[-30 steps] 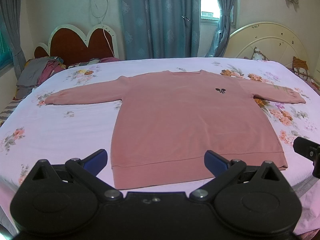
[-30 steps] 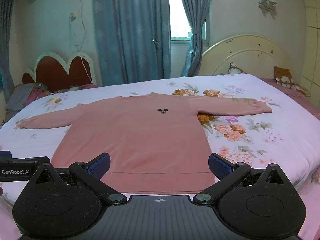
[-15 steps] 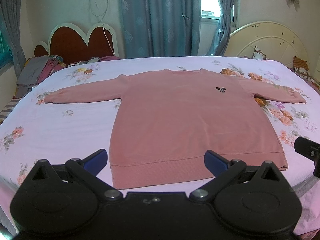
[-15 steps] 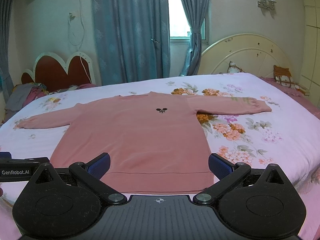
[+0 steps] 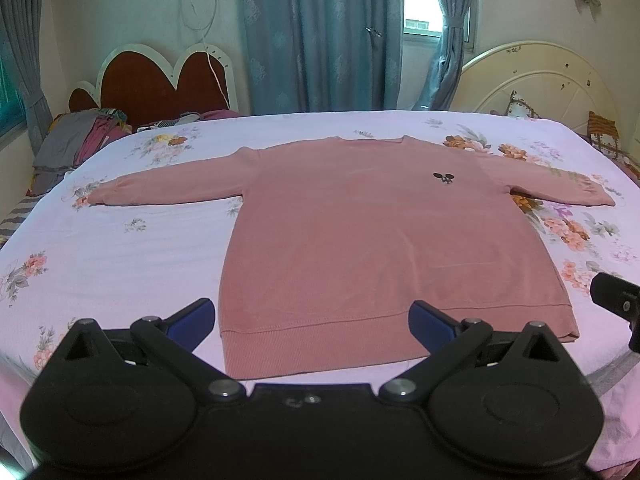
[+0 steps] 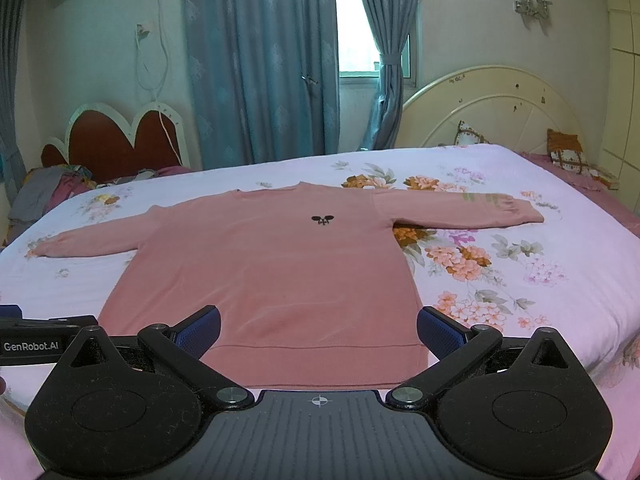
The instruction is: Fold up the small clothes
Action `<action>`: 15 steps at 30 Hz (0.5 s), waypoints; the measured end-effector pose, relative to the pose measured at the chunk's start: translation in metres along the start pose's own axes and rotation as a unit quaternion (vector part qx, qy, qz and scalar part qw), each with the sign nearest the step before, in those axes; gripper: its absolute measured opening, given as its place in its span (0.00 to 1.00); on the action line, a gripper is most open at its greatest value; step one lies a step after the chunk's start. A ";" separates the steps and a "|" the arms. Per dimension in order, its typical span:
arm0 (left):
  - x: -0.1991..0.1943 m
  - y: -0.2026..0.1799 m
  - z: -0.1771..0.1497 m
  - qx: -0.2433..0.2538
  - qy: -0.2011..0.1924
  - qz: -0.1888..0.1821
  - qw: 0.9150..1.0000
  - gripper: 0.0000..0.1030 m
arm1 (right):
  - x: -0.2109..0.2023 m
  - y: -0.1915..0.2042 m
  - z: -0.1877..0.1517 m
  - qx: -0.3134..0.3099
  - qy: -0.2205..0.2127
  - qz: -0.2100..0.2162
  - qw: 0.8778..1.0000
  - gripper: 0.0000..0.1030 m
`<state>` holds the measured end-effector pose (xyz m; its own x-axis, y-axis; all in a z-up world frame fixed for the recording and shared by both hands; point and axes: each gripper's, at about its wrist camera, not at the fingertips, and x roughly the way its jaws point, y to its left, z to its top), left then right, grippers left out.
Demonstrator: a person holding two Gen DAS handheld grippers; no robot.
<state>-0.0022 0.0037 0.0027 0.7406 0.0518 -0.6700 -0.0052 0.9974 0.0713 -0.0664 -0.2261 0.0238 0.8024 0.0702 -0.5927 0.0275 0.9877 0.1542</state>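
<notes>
A pink long-sleeved sweatshirt (image 5: 368, 240) (image 6: 272, 276) lies flat and face up on the floral bed sheet (image 5: 112, 256), both sleeves spread out sideways, a small black logo on the chest. Its hem faces me. My left gripper (image 5: 312, 320) hovers open just before the hem's left half, nothing between its blue pads. My right gripper (image 6: 318, 330) is open too, held above the hem's right part. The right gripper's edge (image 5: 618, 300) shows at the right in the left wrist view, and the left one (image 6: 32, 344) shows at the left in the right wrist view.
A pile of grey and red clothes (image 5: 76, 140) sits at the bed's far left corner by a red heart-shaped headboard (image 5: 156, 84). A cream round headboard (image 6: 492, 108) and cushions (image 6: 568, 152) stand at the right. Blue curtains (image 6: 260, 64) hang behind the bed.
Both views have shifted only slightly; the sweatshirt sits a touch higher in frame. Both grippers stay open and the sweatshirt has not moved.
</notes>
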 end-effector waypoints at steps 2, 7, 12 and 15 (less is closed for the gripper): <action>0.002 0.000 -0.001 0.000 0.001 0.000 1.000 1.00 | 0.003 -0.001 0.000 0.000 0.002 -0.002 1.000 1.00; 0.011 0.001 0.002 -0.002 0.006 0.003 1.000 1.00 | 0.013 -0.004 0.002 0.001 0.006 -0.006 1.000 1.00; 0.023 0.002 0.008 -0.006 0.011 0.005 1.000 1.00 | 0.025 -0.007 0.007 -0.007 0.004 -0.017 1.000 1.00; 0.033 0.003 0.014 -0.008 0.013 0.006 1.000 1.00 | 0.035 -0.012 0.012 -0.008 0.002 -0.021 1.000 1.00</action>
<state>0.0315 0.0077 -0.0083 0.7233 0.0643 -0.6875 -0.0253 0.9975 0.0667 -0.0318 -0.2374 0.0108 0.7988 0.0281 -0.6009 0.0528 0.9918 0.1166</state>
